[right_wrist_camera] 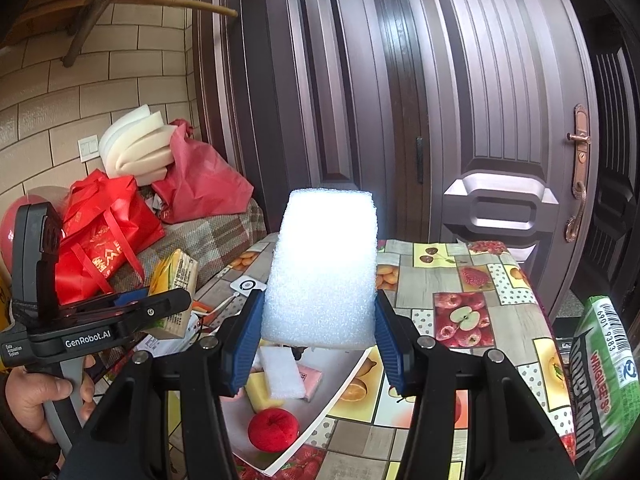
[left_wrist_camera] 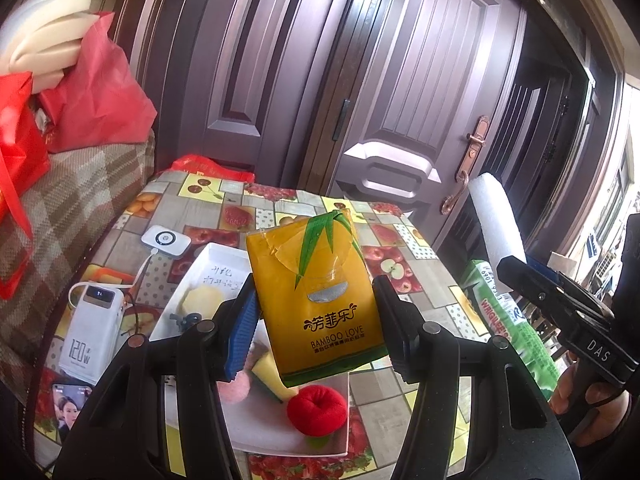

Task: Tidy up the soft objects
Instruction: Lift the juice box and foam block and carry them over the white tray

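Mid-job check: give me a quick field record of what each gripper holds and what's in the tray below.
left gripper: shut on yellow tissue pack, held above the tray
right gripper: shut on white foam block, upright
tray: white, on the fruit-print tablecloth
tray contents: red plush ball, yellow sponge, small white foam piece
table's right edge: green gum bag

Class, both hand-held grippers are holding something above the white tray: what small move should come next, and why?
Probably lower the left hand-held gripper so the yellow tissue pack settles into the white tray. It hangs clamped just above the tray, where the red plush apple and sponges already lie.
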`<action>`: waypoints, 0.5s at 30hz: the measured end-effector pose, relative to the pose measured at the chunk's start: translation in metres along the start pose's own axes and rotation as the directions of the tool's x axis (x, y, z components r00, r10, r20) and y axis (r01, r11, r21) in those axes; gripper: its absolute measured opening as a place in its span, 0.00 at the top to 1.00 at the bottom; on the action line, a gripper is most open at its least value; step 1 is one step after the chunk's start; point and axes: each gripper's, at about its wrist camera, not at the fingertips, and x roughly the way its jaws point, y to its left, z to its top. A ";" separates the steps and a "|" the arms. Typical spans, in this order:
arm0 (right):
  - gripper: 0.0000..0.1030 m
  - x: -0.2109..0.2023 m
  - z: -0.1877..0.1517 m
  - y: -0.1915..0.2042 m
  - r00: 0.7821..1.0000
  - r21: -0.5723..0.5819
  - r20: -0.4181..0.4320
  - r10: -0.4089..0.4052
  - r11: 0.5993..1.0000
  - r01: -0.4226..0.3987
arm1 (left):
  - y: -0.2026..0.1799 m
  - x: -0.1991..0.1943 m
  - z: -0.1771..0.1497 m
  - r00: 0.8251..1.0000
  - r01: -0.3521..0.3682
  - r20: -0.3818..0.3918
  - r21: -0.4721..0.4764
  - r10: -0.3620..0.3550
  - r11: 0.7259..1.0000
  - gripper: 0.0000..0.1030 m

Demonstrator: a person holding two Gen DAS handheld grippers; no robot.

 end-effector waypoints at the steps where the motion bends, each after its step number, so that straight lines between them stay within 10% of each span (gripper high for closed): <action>1: 0.49 0.003 -0.001 0.001 1.000 -0.001 -0.007 0.002 1.000 -0.002 | 0.002 0.003 -0.001 1.000 -0.002 -0.006 -0.004 0.002 1.000 0.46; 15: 0.49 0.093 -0.024 0.003 0.976 0.039 -0.200 0.089 0.996 -0.082 | 0.063 0.062 -0.011 0.990 -0.095 -0.115 -0.117 0.082 0.989 0.46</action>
